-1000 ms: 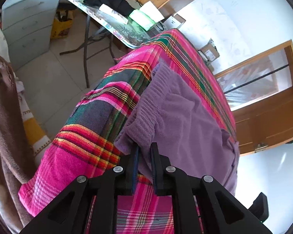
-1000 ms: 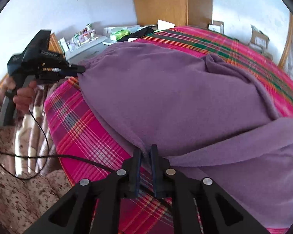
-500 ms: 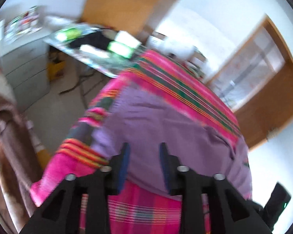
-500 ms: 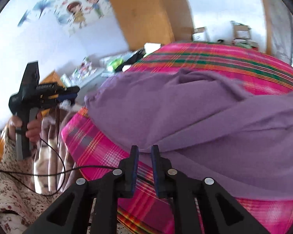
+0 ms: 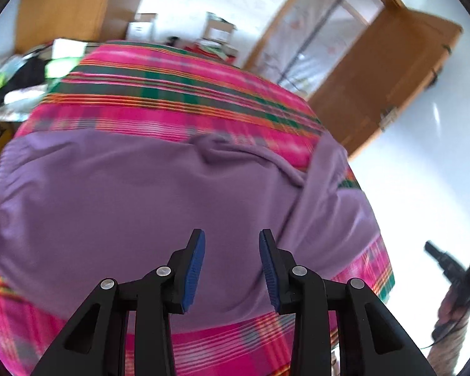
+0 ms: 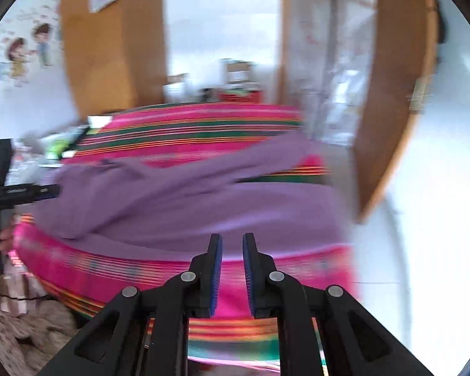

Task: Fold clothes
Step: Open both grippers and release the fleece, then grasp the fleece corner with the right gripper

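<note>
Both my grippers have lifted off the purple garment (image 5: 159, 206); left gripper (image 5: 232, 260) released, jaws apart; right gripper (image 6: 232, 263) empty, narrowly parted, garment at twelve o'clock.

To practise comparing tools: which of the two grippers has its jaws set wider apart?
The left gripper: a broad gap shows purple garment between its blue pads, nothing gripped. The right gripper shows only a narrow slit, also empty.

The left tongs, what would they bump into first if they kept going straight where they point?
Most likely the purple garment spread on the plaid bedcover. The left tongs are open and empty, aimed at its broad middle. The picture is blurred, so depth is only a guess.
</note>
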Tool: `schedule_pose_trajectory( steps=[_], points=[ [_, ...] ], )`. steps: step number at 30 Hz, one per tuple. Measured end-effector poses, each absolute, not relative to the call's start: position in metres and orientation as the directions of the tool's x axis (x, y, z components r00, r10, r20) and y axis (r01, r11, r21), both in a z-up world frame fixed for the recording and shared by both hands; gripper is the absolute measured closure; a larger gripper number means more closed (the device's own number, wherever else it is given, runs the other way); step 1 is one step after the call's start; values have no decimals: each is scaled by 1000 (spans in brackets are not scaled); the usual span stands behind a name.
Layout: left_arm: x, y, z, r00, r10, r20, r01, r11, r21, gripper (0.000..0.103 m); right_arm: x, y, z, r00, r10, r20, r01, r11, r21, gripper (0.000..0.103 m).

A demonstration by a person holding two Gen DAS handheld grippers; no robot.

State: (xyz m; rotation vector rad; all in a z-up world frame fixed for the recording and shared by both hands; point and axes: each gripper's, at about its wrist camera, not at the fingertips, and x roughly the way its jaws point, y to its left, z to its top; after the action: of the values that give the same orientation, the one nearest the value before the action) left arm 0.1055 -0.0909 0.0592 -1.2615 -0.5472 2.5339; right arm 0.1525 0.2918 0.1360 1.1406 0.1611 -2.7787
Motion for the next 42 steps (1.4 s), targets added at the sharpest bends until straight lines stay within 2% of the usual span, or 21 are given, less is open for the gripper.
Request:
schedule_pose_trajectory(
  steps=[2,3,6,10,15,21,32,42],
  points=[
    [98,-75,57,-567,403,-718,-93,-898,-430,66,155,315,149,-712,22,-702,92,-988,-124,89],
    [95,-68,56,-556,403,-727,-105,-901,-420,66,156,324,154,-719,77,-691,50,-985,-162,85],
    [86,-50,49,-536,404,-742,-136,-908,-396,66,151,342,154,-738,117,-665,-15,-988,-157,77],
    [75,-36,36,-508,402,-762,-143,-911,-386,66,119,344,115,-717,0,-697,-2,-1000,2,77],
    [68,-28,30,-506,369,-780,-146,-927,-344,66,61,314,66,-646,-146,-749,86,-989,119,77],
    [57,-25,22,-509,363,-781,-148,-930,-335,66,-9,280,61,-622,-236,-746,148,-972,183,77],
    [46,-9,15,-515,360,-778,-224,-933,-284,66,-98,216,48,-578,-225,-784,192,-972,137,77],
    [47,-2,11,-500,395,-770,-260,-917,-301,66,-149,195,25,-519,-74,-852,114,-993,17,77]
  ],
)
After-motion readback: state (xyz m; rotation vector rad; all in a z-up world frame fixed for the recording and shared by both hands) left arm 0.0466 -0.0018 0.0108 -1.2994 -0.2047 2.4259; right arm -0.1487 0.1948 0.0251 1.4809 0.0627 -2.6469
